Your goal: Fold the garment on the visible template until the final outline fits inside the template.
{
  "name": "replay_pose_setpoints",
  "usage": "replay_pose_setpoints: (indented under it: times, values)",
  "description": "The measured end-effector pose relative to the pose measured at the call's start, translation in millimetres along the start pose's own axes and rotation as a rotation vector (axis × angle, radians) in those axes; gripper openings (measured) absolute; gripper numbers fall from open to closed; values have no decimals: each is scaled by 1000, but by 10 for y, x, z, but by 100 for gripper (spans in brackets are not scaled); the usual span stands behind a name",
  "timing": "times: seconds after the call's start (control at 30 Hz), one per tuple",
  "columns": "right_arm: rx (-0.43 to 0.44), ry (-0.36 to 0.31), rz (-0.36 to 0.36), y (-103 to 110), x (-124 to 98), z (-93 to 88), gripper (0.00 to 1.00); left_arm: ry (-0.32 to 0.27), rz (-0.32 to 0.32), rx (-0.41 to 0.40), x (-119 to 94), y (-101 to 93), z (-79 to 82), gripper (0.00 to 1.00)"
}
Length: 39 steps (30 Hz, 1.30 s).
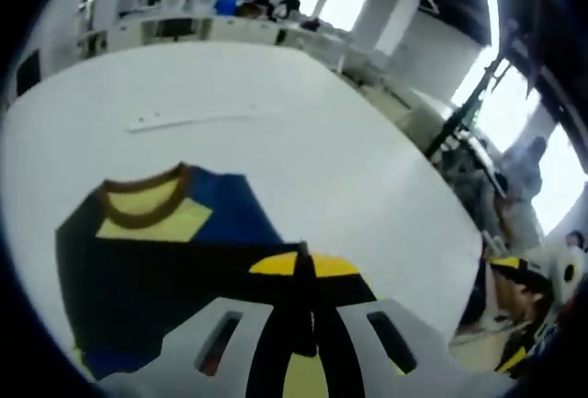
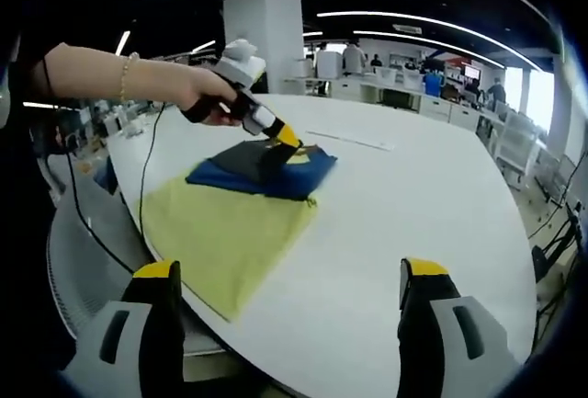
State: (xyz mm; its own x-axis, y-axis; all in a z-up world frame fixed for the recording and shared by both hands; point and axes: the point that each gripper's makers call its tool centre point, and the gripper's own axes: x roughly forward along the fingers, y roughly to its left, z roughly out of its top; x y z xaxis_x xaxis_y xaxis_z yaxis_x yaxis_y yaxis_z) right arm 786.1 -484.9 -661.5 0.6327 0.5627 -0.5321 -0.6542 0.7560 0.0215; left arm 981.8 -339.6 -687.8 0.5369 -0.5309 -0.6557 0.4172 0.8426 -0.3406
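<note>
Right gripper view shows the garment (image 2: 262, 173) lying on the white table (image 2: 432, 205), part of it folded into a dark and blue bundle on the far corner of a pale yellow sheet (image 2: 230, 233), which I take to be the template. The left gripper (image 2: 287, 138) comes in from the left in a person's hand (image 2: 207, 99), its yellow-tipped jaws pressed together on a fold of the dark cloth at the top of the bundle. The right gripper (image 2: 299, 288) hangs back near the table edge with its jaws wide apart and nothing between them.

In the left gripper view the garment (image 1: 156, 260) reads as a T-shirt: navy and black panels, a yellow patch below a brown ribbed collar (image 1: 142, 200). It is thin, light and limp. It will sag and slide over itself instead of holding a crease, so a pinch at a doubled edge or a corner should carry it better than one in the middle of a panel. The cloth right at the left gripper's (image 1: 303, 311) tips is blurred, so how much it holds is hard to say.
</note>
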Motion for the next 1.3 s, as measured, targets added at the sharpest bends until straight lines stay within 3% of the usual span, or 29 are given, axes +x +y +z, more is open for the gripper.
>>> replay_pose_setpoints:
  times: [0.47,1.3]
  values:
    - [-3,12,2,-61,12,-39,98,40,8,-56,304,-63,-194,0]
    - [23,45,-28,-206,-4,-200,97,95,36,-52,632,3,-384,1]
